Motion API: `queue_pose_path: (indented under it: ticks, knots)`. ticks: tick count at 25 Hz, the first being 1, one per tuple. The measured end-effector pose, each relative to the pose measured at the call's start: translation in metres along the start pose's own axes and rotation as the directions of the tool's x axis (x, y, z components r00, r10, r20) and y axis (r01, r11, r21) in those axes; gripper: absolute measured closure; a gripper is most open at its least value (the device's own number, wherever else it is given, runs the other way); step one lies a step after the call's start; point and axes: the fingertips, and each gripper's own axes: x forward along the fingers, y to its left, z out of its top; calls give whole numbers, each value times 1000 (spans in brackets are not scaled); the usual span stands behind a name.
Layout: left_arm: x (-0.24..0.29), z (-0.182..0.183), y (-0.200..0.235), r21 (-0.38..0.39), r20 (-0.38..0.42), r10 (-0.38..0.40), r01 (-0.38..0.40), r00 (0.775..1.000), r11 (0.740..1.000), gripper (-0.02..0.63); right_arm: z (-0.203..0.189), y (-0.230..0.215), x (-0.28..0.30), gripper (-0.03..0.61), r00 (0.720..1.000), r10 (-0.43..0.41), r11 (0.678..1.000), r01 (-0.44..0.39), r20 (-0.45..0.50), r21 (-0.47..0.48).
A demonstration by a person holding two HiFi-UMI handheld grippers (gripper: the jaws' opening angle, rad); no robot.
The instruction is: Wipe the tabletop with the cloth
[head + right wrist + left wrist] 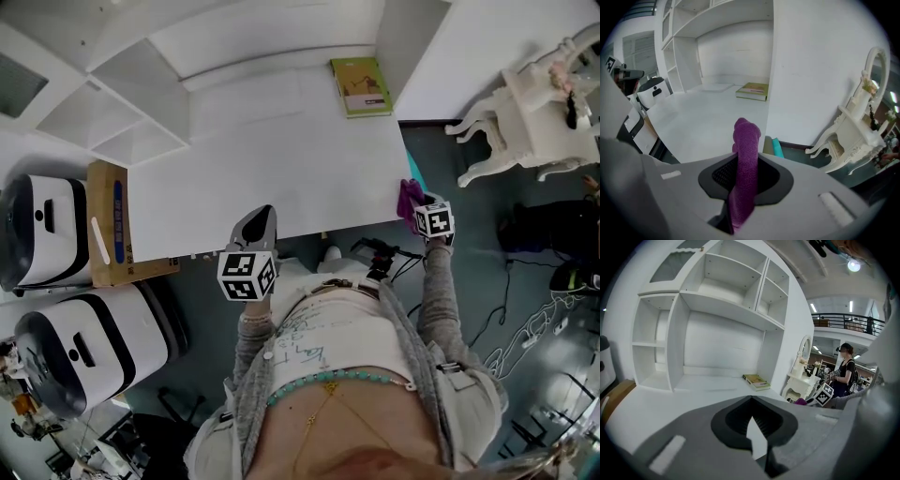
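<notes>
Right gripper view: clamps a purple cloth [747, 140] between the two jaws of the right gripper [744, 185], the bunched end standing up past the tips. Looks along the right side of the white tabletop [703, 122], from its near right corner toward its back.

Head view: puts the cloth right at the tabletop's near right corner, at the very edge. Cannot tell whether touching the surface or just above it. Shows the left gripper [255, 225] over the tabletop's near edge, left of the middle, well apart from the cloth.

Left gripper view: jaws drawn together, only a thin sliver of white between them, nothing held. Points across the tabletop toward its back.

Also on the tabletop, at its far right corner: a yellow-green book [360, 86], lying flat. Against the tabletop's left end: a cardboard box [111, 225]. Above the tabletop's far left: white shelving [122, 112]. Off to the tabletop's right, on the floor: an ornate white dressing table [530, 117].
</notes>
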Motion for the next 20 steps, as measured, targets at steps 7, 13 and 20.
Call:
queue_pose_path:
  ticks: [7,13,20]
  knots:
    - [-9,5,51,-18,11,2,-2,1000,1000,614,40,37,-10,485,998,-24,1000,24,54,0]
    - [-14,13,85,-4,13,-12,12,1000,1000,614,91,103,-9,486,995,16,999,-11,101,-44]
    - [-12,19,106,8,5,-59,59,998,998,614,171,182,-20,485,974,92,990,-67,209,-125]
